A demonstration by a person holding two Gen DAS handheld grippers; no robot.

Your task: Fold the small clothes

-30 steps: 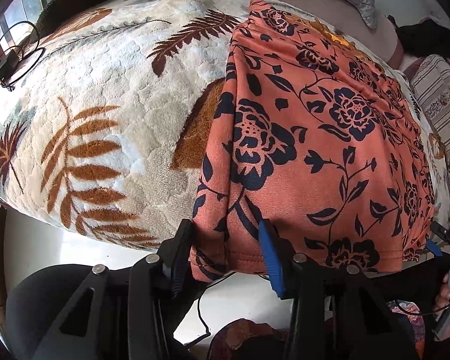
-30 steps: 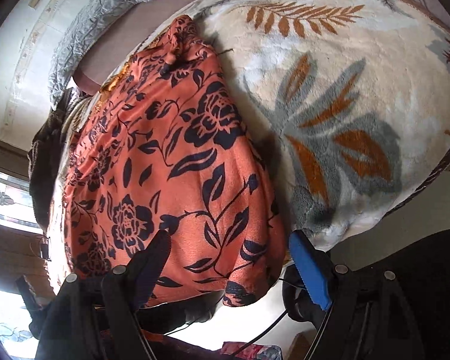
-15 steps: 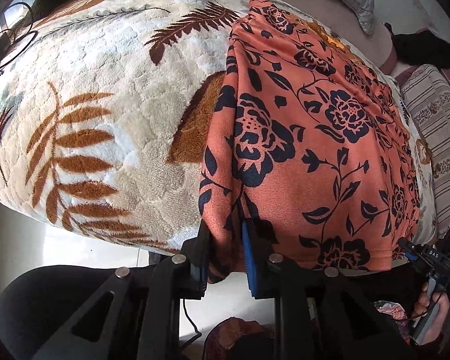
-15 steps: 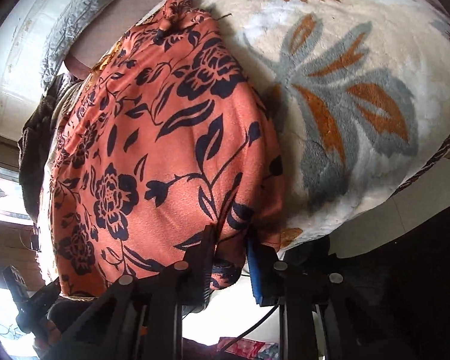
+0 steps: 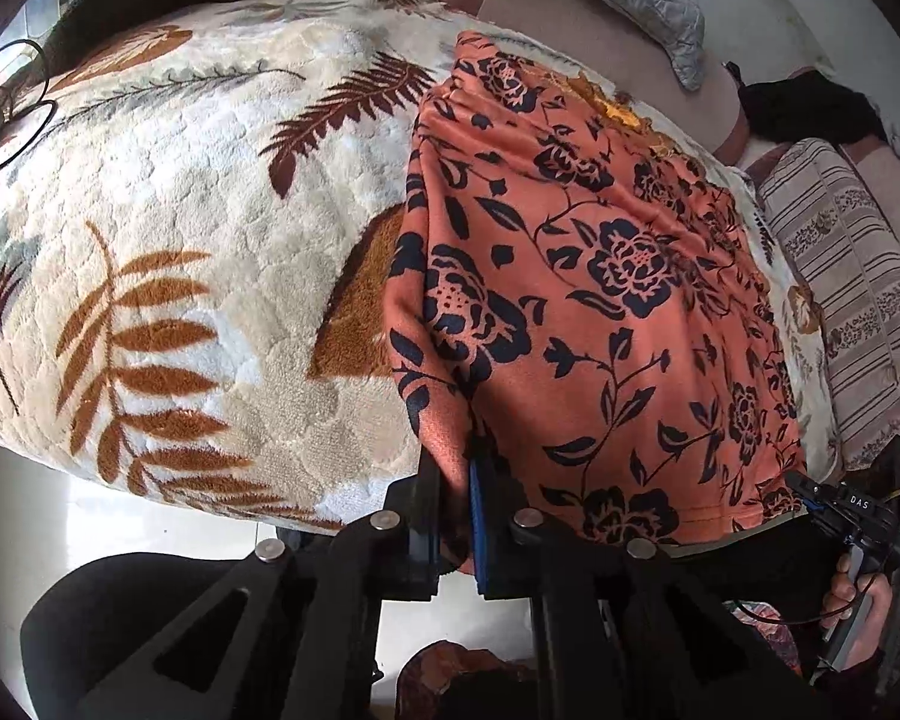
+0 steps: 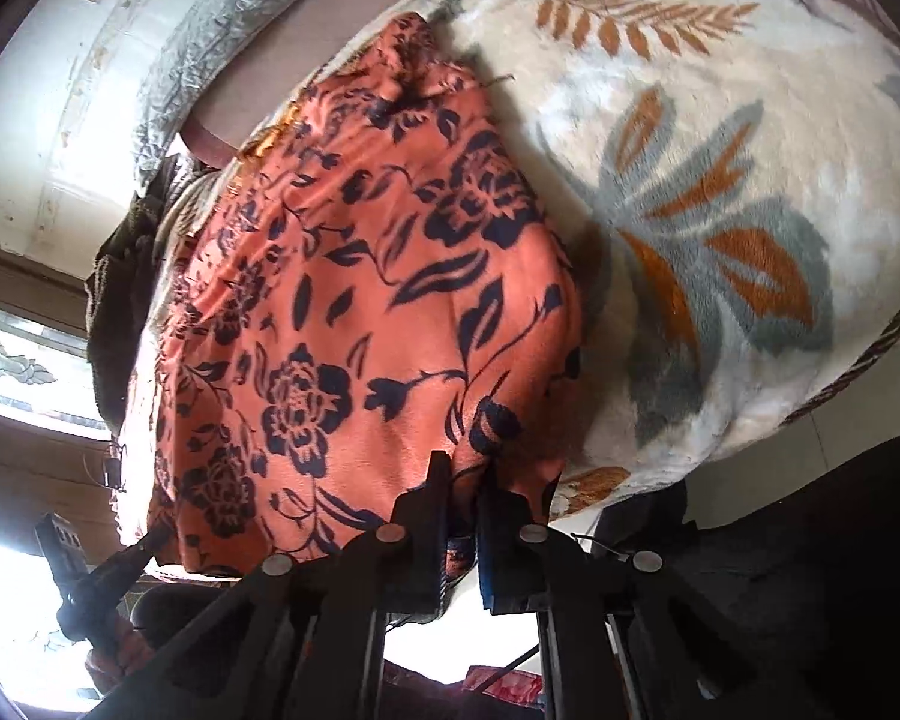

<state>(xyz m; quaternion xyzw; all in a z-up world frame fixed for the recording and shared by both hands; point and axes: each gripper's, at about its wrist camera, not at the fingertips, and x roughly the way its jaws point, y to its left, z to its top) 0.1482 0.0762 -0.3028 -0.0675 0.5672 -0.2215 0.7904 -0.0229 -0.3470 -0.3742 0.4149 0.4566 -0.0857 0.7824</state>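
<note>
The hem of the orange floral garment vanishes between the fingers of my left gripper, so the pinched corner stays hidden. My right gripper swallows the other corner the same way. The garment covers part of the leaf-print blanket. A black cable is cut off at the left-wrist frame's edge.
</note>
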